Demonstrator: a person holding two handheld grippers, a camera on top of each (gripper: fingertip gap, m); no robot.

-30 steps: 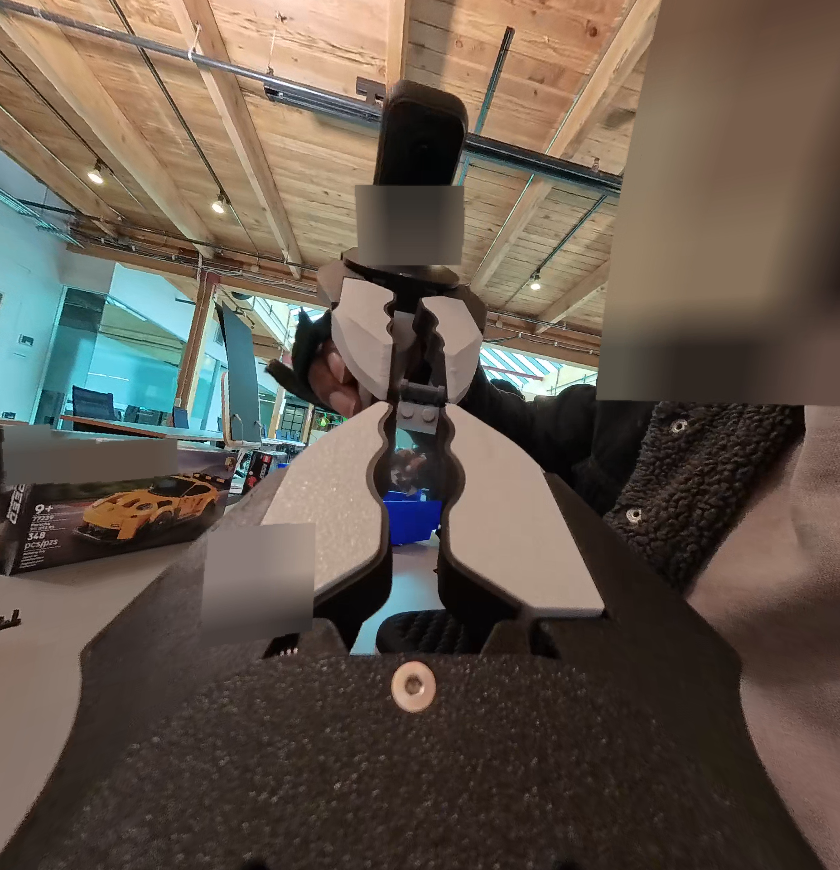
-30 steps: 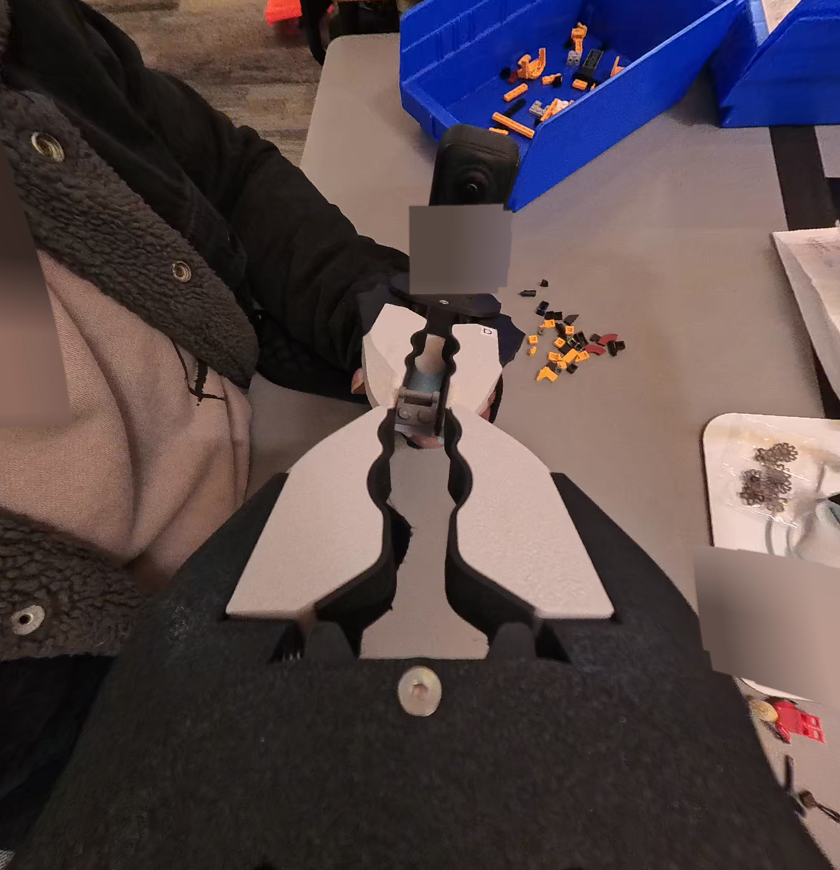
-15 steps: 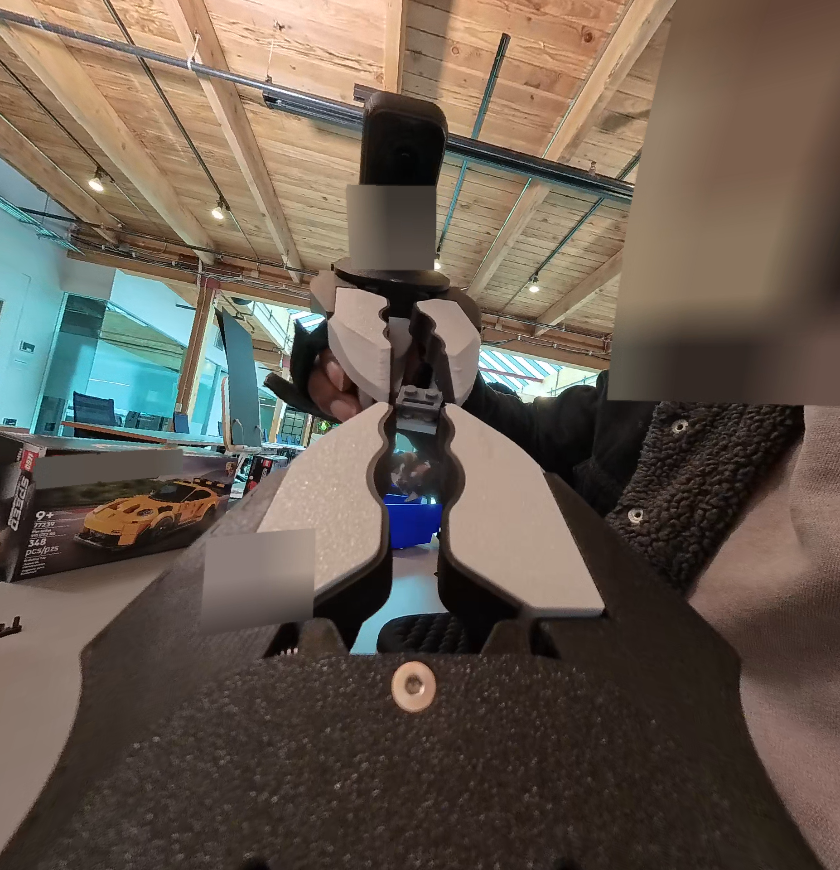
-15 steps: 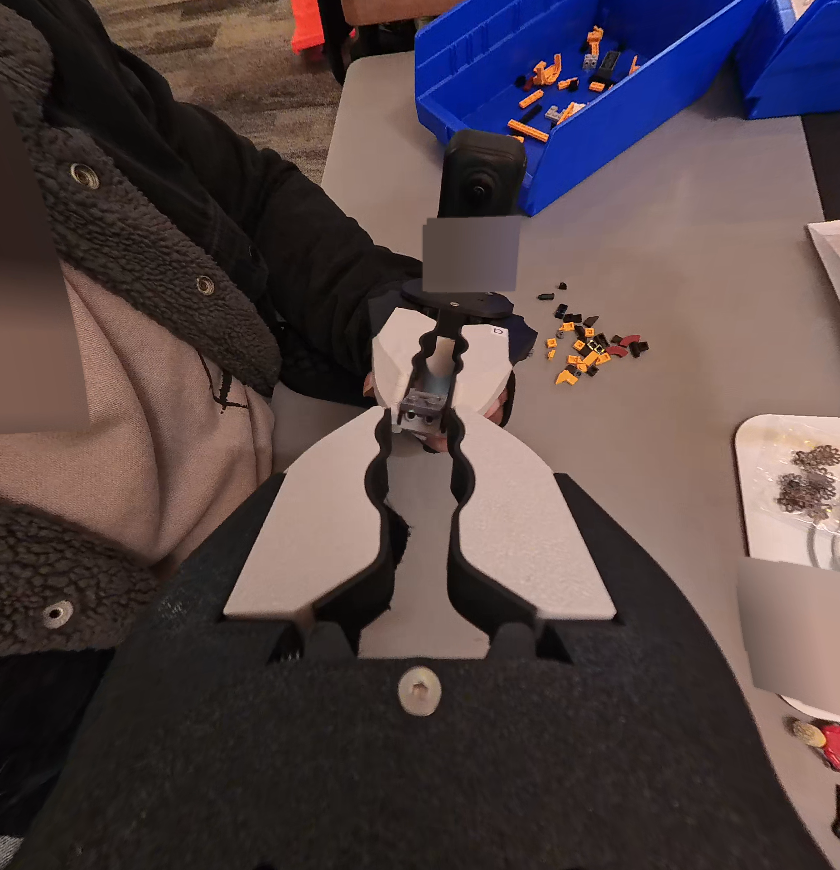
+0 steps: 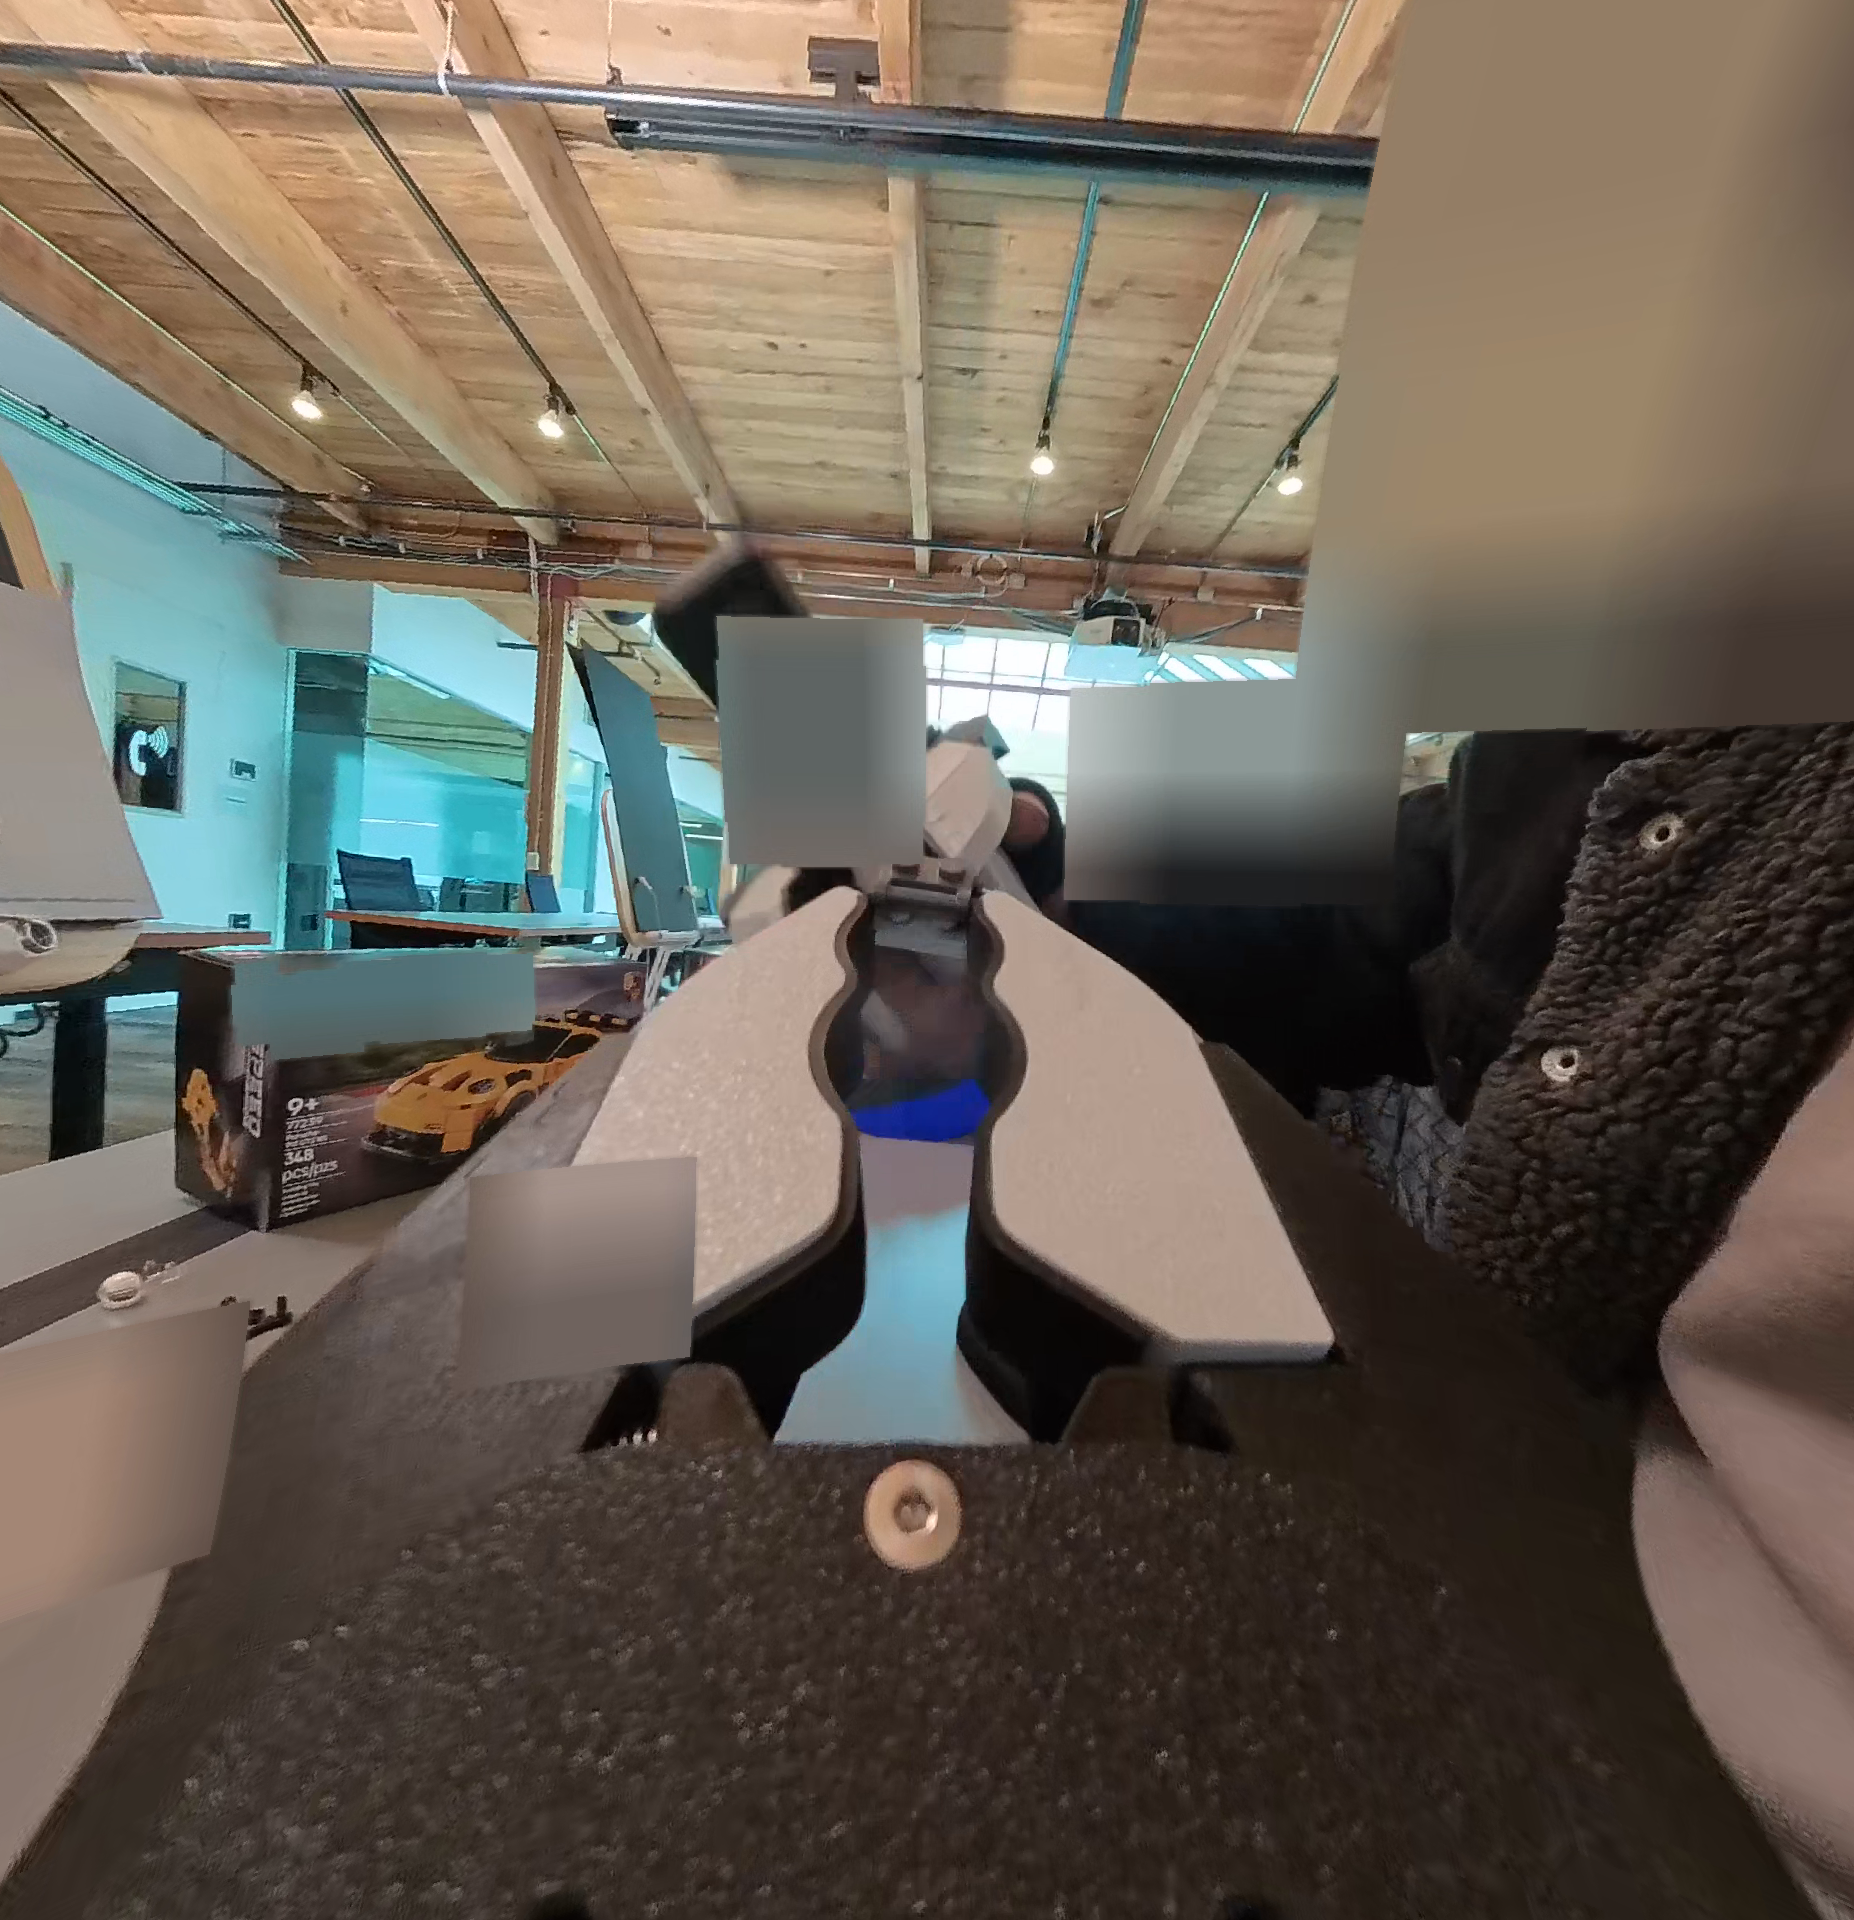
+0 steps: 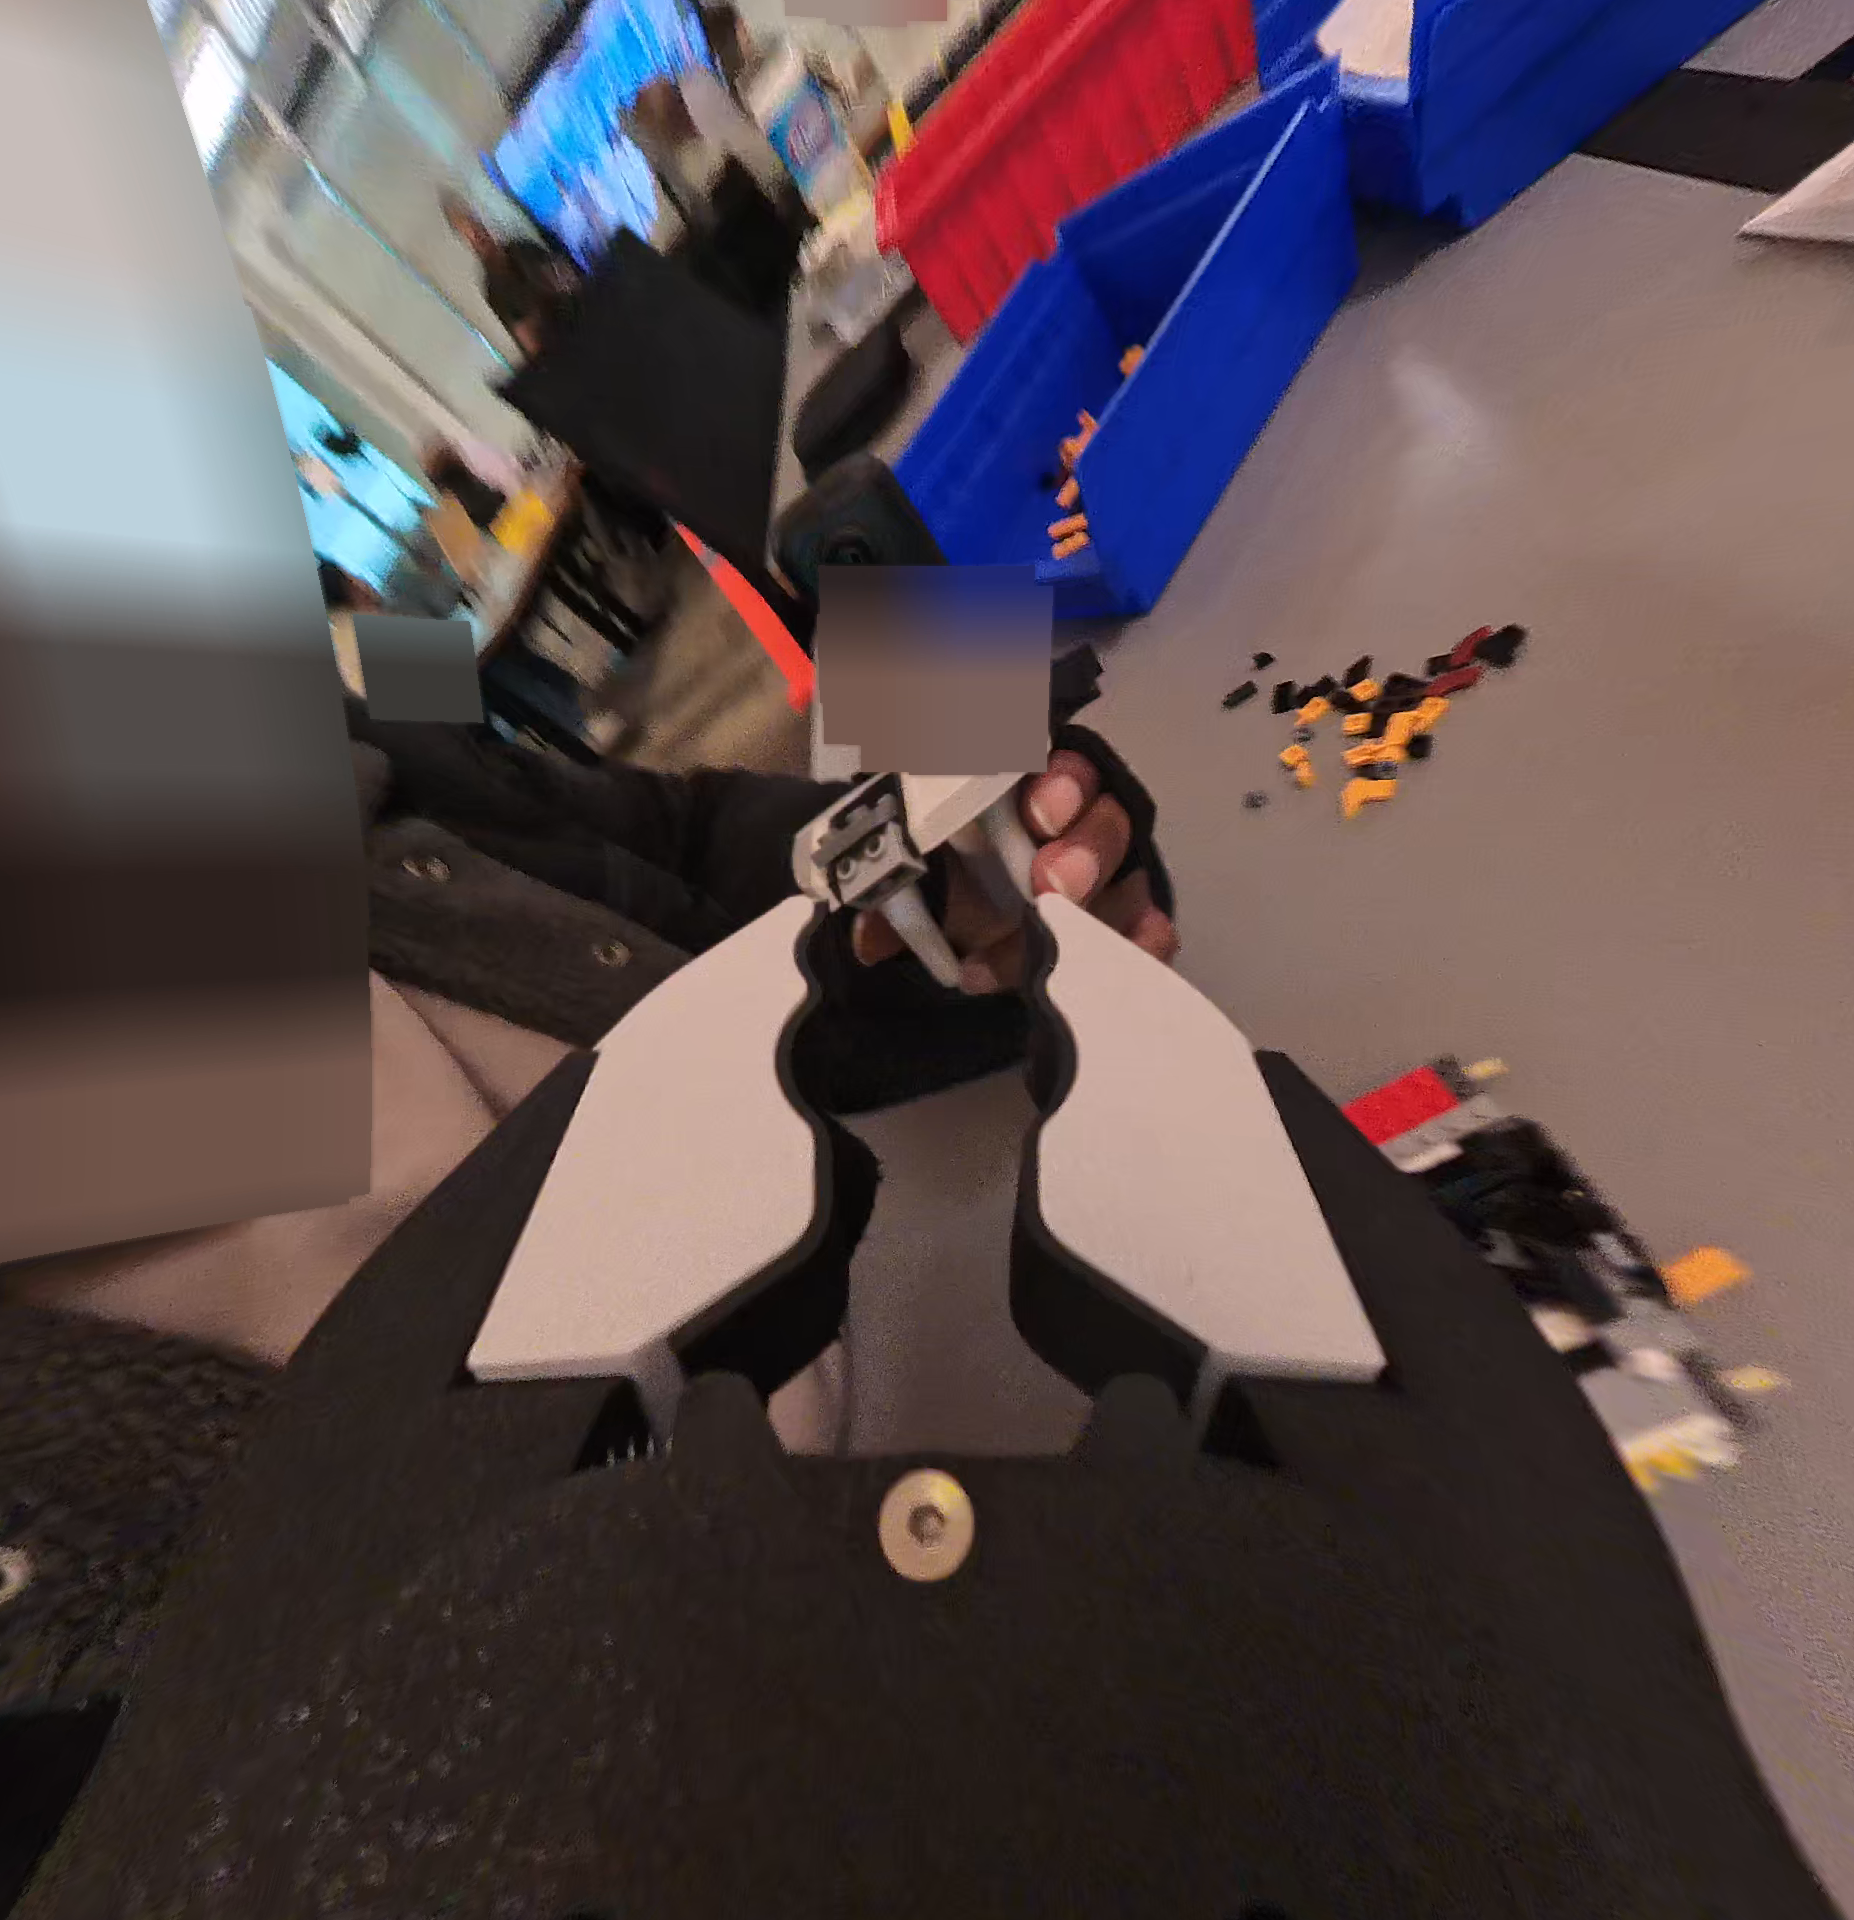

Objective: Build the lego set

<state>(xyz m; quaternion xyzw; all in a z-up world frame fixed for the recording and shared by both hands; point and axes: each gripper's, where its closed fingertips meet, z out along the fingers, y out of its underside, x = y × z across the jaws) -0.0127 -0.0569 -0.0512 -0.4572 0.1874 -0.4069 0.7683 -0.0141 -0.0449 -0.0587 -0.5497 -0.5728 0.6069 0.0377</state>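
- Left gripper (image 5: 925,902): fingers nearly closed, tips pinching a small grey piece (image 5: 923,916).
- Right gripper (image 6: 928,914): fingers spread apart, clear of it.
- A bare hand (image 6: 1079,862) grips the left handle.

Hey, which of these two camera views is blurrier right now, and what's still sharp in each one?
Right wrist view: heavy motion blur over the background, the blue bins and the loose bricks; its own right gripper stays sharp. Left wrist view: mostly crisp, with the ceiling beams bowed by the wide lens; only the grey brick at the left gripper tips looks soft.
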